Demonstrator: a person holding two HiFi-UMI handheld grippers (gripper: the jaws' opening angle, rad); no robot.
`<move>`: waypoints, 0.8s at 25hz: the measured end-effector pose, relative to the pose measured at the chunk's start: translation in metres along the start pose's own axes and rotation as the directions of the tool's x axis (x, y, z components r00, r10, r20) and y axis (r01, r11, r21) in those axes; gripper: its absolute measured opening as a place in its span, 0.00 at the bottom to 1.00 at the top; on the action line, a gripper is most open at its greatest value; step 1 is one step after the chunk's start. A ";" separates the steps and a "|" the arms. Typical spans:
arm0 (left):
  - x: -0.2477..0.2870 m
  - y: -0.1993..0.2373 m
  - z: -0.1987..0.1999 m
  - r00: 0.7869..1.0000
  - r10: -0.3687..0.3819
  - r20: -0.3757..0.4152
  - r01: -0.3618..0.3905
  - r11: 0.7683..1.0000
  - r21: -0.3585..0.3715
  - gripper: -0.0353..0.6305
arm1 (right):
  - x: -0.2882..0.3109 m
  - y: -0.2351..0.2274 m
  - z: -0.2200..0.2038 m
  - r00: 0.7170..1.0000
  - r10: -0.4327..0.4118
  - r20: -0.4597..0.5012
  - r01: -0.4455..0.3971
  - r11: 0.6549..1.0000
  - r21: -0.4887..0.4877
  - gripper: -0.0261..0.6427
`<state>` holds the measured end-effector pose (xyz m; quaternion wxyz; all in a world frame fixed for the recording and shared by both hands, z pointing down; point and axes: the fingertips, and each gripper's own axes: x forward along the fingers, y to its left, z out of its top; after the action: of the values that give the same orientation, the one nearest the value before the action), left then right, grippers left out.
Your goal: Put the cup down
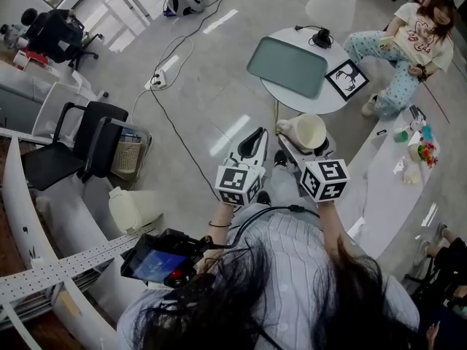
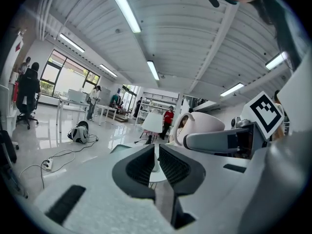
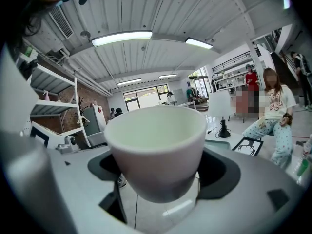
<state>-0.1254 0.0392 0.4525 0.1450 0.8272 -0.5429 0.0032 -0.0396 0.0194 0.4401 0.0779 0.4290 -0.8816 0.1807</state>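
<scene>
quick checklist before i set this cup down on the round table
1. Grip: right gripper jaws shut on the white ceramic cup: ok.
2. Cup empty, no liquid visible inside: ok.
3. Left gripper out of the way, jaws together, holding nothing: ok.
4. Cup above the round white table: not ok, it seems short of the near edge.
5. Landing spot: the flat grey-green tray looks bare: ok.

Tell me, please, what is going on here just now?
A person holds a gripper in each hand. The right gripper is closed on a cream cup, held in the air short of the round white table with the green tray. The left gripper is shut and empty beside it. The cup is not yet set down.
</scene>
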 end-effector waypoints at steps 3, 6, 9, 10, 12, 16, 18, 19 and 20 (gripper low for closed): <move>0.005 0.010 0.002 1.000 0.020 -0.003 -0.020 1.000 0.004 0.11 | 0.012 -0.009 0.003 1.000 0.001 0.003 -0.001 1.000 0.009 0.66; 0.013 0.019 0.004 0.999 0.033 -0.002 -0.033 0.999 0.000 0.11 | 0.024 -0.019 0.006 1.000 -0.008 0.005 0.008 1.000 0.013 0.66; 0.023 0.026 0.008 0.999 0.038 -0.006 -0.038 0.999 -0.001 0.11 | 0.036 -0.028 0.011 1.000 -0.010 0.004 0.010 1.000 0.015 0.66; 0.028 0.028 0.008 0.999 0.038 -0.009 -0.038 0.999 0.000 0.11 | 0.040 -0.031 0.012 1.000 -0.010 0.001 0.010 1.000 0.016 0.66; 0.040 0.031 0.009 0.999 0.036 -0.017 -0.036 0.999 0.003 0.11 | 0.049 -0.039 0.013 1.000 -0.009 -0.007 0.009 1.000 0.017 0.66; 0.066 0.037 0.012 0.999 0.038 -0.023 -0.038 0.999 -0.002 0.11 | 0.068 -0.054 0.016 1.000 0.002 -0.027 -0.002 1.000 0.004 0.66; 0.080 0.041 0.016 0.999 0.039 -0.026 -0.039 0.999 0.000 0.11 | 0.078 -0.062 0.021 0.999 0.006 -0.034 -0.006 1.000 0.001 0.66; 0.087 0.043 0.017 0.999 0.039 -0.030 -0.039 0.999 0.002 0.11 | 0.083 -0.066 0.022 0.999 0.007 -0.037 -0.006 1.000 0.003 0.66; 0.094 0.044 0.019 0.999 0.039 -0.034 -0.038 0.999 0.003 0.11 | 0.087 -0.072 0.024 0.999 0.006 -0.040 -0.006 1.000 0.007 0.66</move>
<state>-0.1296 -0.0661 0.4606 0.1532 0.8165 -0.5562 0.0206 -0.0368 -0.0939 0.4614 0.0935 0.4229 -0.8805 0.1925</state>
